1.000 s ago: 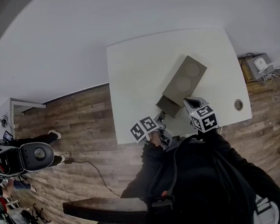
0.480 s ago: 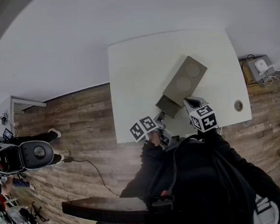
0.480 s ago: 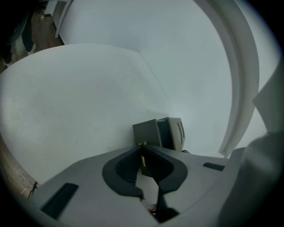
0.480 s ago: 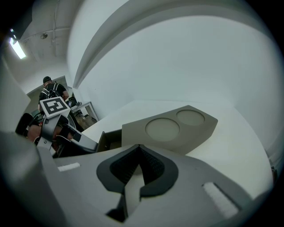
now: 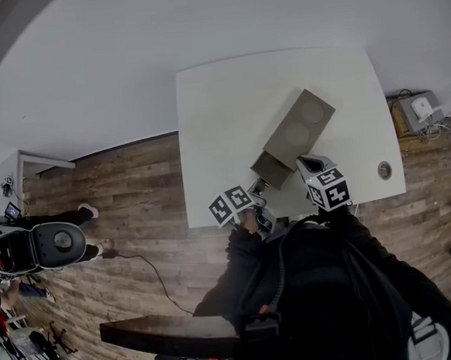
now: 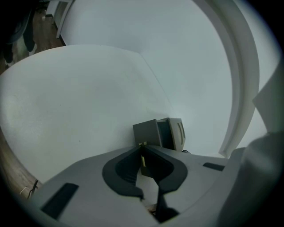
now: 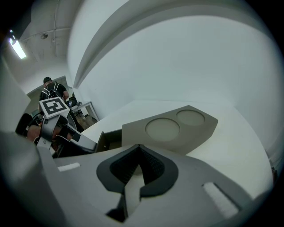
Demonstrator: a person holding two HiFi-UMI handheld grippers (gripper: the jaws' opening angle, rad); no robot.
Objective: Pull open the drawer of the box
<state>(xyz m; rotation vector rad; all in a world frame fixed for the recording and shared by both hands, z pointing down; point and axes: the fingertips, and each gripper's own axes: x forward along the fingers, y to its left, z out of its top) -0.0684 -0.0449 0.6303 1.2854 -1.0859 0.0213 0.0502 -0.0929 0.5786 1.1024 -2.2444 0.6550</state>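
The drawer (image 6: 146,132) pull (image 6: 143,159) is clamped in the closed left gripper (image 6: 142,148). The right gripper (image 7: 139,148) is held shut and empty beside the box (image 7: 177,128).

Bare table (image 5: 213,122) is lying open left of the box (image 5: 296,135) (wide room there); the left gripper (image 5: 259,186) is blocking the drawer (image 5: 270,169) front, the right gripper (image 5: 307,163) crowding its right side

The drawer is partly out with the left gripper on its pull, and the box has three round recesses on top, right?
No: the box has two round recesses on top, not three, as the right gripper view shows. The drawer is indeed partly out, with the left gripper shut on its pull.
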